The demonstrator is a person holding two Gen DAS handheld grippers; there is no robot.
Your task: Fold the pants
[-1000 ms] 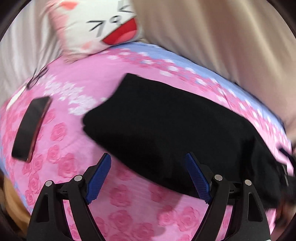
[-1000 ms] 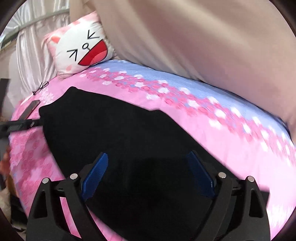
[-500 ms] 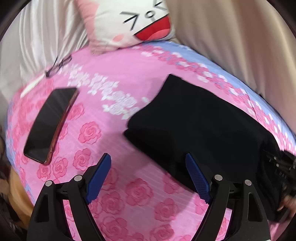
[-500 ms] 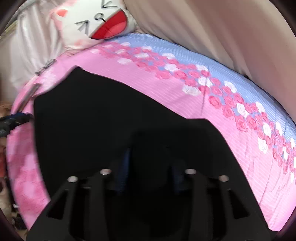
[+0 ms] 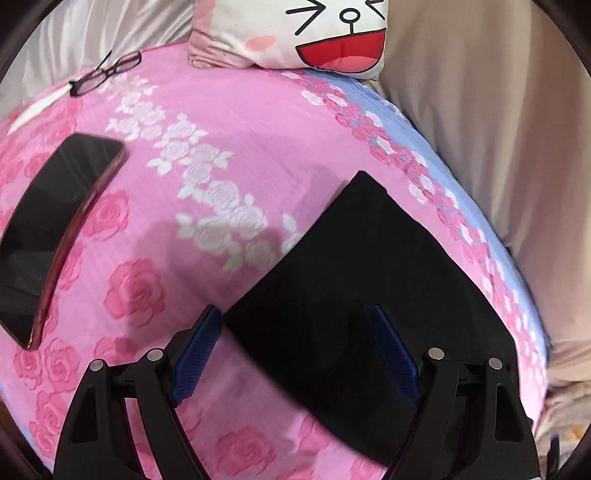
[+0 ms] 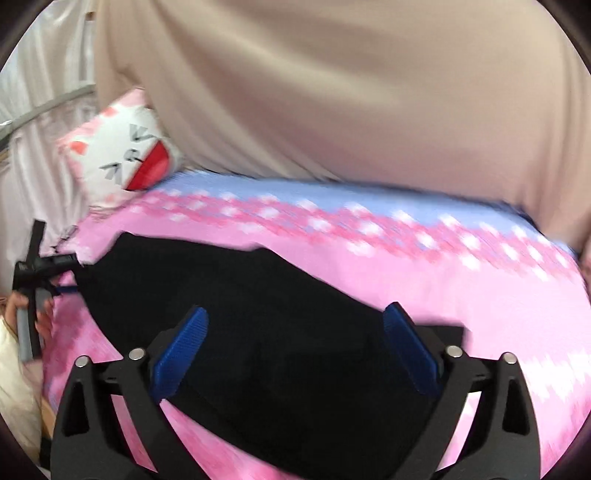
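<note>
Flat on the pink rose-print bedsheet (image 5: 229,110) lie the black pants (image 5: 369,288), folded into a compact dark slab with straight edges and one sharp corner toward the cat-face pillow (image 5: 295,33). Their cloth shows no visible detail, only solid black. Over their near edge the left gripper (image 5: 295,350) hovers with its jaws spread and nothing pinched. Above the other end, the right gripper (image 6: 295,350) has just been opening; its blue pads (image 6: 181,350) stand wide, clear of the fabric. A smartphone (image 5: 55,229) and eyeglasses (image 5: 107,72) rest well apart from the pants.

Bedroom — rose bedsheet (image 5: 229,122), pillow (image 5: 295,33)
</note>
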